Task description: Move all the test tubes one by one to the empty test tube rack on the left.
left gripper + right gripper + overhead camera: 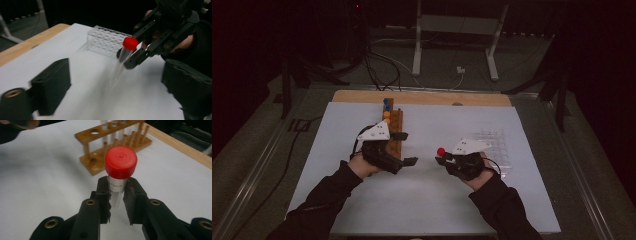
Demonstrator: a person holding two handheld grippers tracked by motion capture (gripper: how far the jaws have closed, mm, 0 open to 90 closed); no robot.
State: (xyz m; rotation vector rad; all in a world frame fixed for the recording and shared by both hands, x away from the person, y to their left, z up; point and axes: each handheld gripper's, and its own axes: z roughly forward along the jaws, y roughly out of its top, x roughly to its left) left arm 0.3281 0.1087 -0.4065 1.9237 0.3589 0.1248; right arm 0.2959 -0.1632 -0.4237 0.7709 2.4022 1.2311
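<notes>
The right gripper clamps its jaws on a red-capped tube, upright for racking, while the left gripper jaws gape, empty, beside the wooden rack.

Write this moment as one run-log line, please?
right tongs: shut on red-capped tube | left tongs: open, holding nothing | wooden rack: beside left tongs | clear rack: behind right tongs

In the left gripper view the red-capped tube smears into blur below its cap, its lower end unreadable. In the right gripper view, lettering on the tube's label is half covered, and the wooden rack is cut off by the top edge.
</notes>
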